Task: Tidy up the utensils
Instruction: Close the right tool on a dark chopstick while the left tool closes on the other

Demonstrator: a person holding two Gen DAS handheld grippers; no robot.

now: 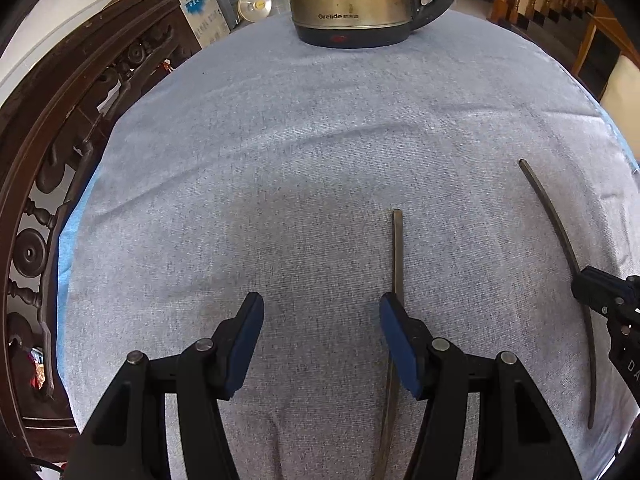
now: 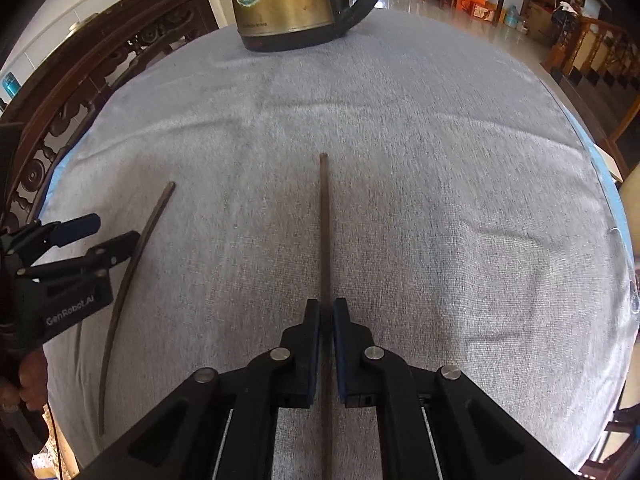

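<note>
Two dark chopsticks lie on a grey-blue cloth. In the left wrist view my left gripper [image 1: 320,312] is open and empty; one chopstick [image 1: 397,252] lies just outside its right finger and runs under it. The second chopstick [image 1: 560,232] lies to the right, where the right gripper [image 1: 592,284] closes on it. In the right wrist view my right gripper [image 2: 326,312] is shut on that chopstick [image 2: 324,224], which points straight ahead. The other chopstick [image 2: 132,264] lies to the left beside the open left gripper [image 2: 108,232].
A brass-coloured electric kettle [image 1: 356,0] with a black handle stands at the far end of the cloth-covered table [image 1: 280,140]; it also shows in the right wrist view [image 2: 288,0]. Carved dark wooden furniture [image 1: 60,140] runs along the left edge. The table's right edge [image 2: 600,168] drops to the floor.
</note>
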